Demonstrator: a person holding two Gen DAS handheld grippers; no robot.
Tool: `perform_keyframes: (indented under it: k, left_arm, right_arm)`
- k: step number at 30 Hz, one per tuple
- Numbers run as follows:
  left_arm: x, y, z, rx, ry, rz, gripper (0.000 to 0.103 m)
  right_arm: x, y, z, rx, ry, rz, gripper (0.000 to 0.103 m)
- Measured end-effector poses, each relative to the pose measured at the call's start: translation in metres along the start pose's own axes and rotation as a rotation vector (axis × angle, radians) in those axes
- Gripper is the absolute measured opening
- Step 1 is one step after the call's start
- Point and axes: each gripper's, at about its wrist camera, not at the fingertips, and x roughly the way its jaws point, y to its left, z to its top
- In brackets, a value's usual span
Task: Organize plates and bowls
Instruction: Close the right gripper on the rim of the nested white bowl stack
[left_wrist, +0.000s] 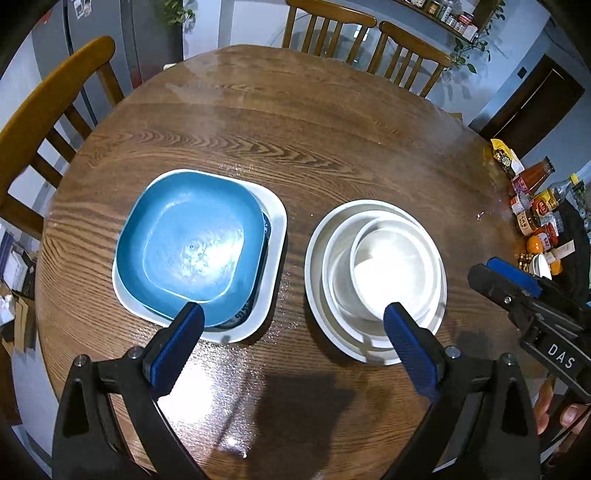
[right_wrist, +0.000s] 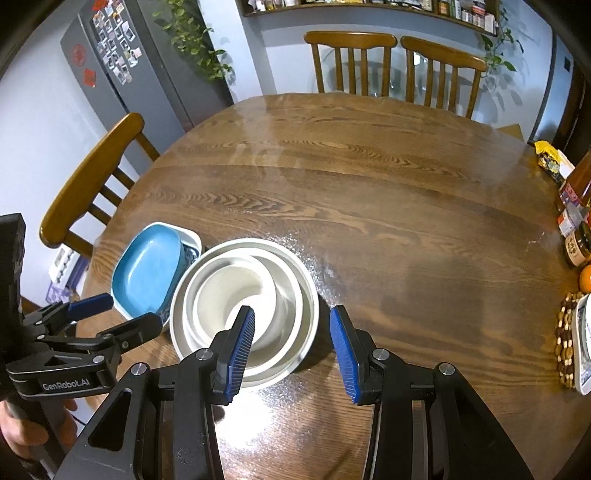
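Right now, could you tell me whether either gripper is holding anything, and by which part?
Nothing is held. The left gripper hangs wide open above the table between the blue plate and the white bowls; the right gripper is part open and empty.

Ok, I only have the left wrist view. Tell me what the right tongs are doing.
Observer: The right tongs stand part open, nothing gripped.
Operator: Say where they hang.
Observer: One pad is over the nested white bowls, the other over bare table.
Operator: Report what holds my left tongs.
Observer: A hand grips the handle below the left tongs.
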Motion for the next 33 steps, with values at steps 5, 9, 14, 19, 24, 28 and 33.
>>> perform_keyframes:
  k: [5, 9, 14, 19, 24, 28, 33]
  left_arm:
    - [0.005, 0.008, 0.0, -0.058, 0.029, -0.028, 0.097]
    - [0.007, 0.014, -0.001, -0.087, 0.051, -0.053, 0.096]
    - [0.007, 0.014, -0.001, -0.094, 0.06, -0.062, 0.091]
    - [0.009, 0.016, -0.002, -0.096, 0.073, -0.062, 0.083]
    - [0.011, 0.019, 0.0, -0.105, 0.079, -0.053, 0.078]
    - [0.013, 0.021, -0.001, -0.105, 0.088, -0.044, 0.078]
    - [0.012, 0.026, -0.003, -0.12, 0.091, -0.041, 0.074]
  right_arm:
    - [0.007, -0.014, 0.001, 0.036, 0.025, 0.019, 0.043]
    - [0.015, -0.023, 0.002, 0.075, 0.05, 0.035, 0.043]
    - [0.022, -0.031, 0.002, 0.097, 0.071, 0.037, 0.043]
    - [0.03, -0.041, 0.002, 0.121, 0.099, 0.052, 0.043]
    - [0.036, -0.045, 0.0, 0.139, 0.125, 0.085, 0.043]
    - [0.039, -0.045, 0.0, 0.146, 0.133, 0.106, 0.043]
    - [0.039, -0.044, 0.001, 0.138, 0.136, 0.106, 0.039]
